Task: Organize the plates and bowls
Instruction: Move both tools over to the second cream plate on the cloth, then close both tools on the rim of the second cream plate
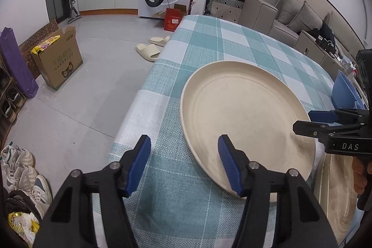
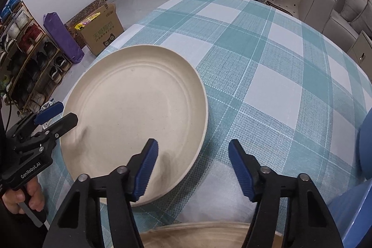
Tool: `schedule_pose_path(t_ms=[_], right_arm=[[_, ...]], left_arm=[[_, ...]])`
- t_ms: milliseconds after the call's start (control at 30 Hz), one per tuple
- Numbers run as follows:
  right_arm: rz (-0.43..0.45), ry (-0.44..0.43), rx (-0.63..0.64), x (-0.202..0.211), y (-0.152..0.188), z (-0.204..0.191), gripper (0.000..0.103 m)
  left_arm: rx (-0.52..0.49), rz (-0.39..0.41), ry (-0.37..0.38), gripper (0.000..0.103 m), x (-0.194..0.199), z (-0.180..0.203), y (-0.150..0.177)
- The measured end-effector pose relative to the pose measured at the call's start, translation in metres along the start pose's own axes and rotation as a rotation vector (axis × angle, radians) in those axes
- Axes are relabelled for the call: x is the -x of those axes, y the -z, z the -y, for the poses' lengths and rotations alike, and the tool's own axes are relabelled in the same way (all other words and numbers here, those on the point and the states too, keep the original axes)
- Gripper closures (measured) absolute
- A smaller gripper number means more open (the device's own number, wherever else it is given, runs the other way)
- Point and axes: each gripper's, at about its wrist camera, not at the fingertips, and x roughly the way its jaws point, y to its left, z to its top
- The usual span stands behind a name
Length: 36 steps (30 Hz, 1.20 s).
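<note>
Cream plate [image 1: 246,117] lay flat mid-frame on the checked worktop [image 1: 204,43], left gripper [image 1: 183,164] and right gripper [image 2: 193,166] both released, each straddling its near rim, probably lining up a pinch for stacking.

Far half of the checked tablecloth [image 2: 267,43]: bare, open to pass.
Near left corner: cream plate [image 2: 134,113] fills it, its rim overhanging the table edge.
Near edge: second beige plate [image 2: 209,234] just beside the cream one.
Right side: blue bowls [image 1: 344,90] block the way.
Left of table: open floor [image 1: 97,76].
</note>
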Motion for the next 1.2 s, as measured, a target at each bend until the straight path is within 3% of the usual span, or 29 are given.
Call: schedule_pose_path(t_ms=[167, 300, 633, 800, 1200], right_arm=[[-0.015, -0.009, -0.015, -0.006, -0.001, 0.001, 0.050], [-0.023, -0.003, -0.010, -0.009, 0.000, 0.000, 0.051], [-0.016, -0.019, 0.023, -0.007, 0.004, -0.007, 0.077], [-0.012, -0.011, 0.034, -0.006, 0.006, -0.009, 0.079], [0.012, 0.013, 0.046, 0.001, 0.010, -0.009, 0.082]], left_arm=[[0.002, -0.007, 0.009, 0.052, -0.004, -0.001, 0.001], [0.004, -0.011, 0.011, 0.061, -0.007, -0.001, 0.002], [-0.019, -0.004, 0.028, 0.075, -0.006, 0.004, 0.004], [-0.053, 0.003, 0.024, 0.080, -0.003, 0.010, 0.004], [-0.084, 0.010, 0.001, 0.081, 0.001, 0.017, 0.005]])
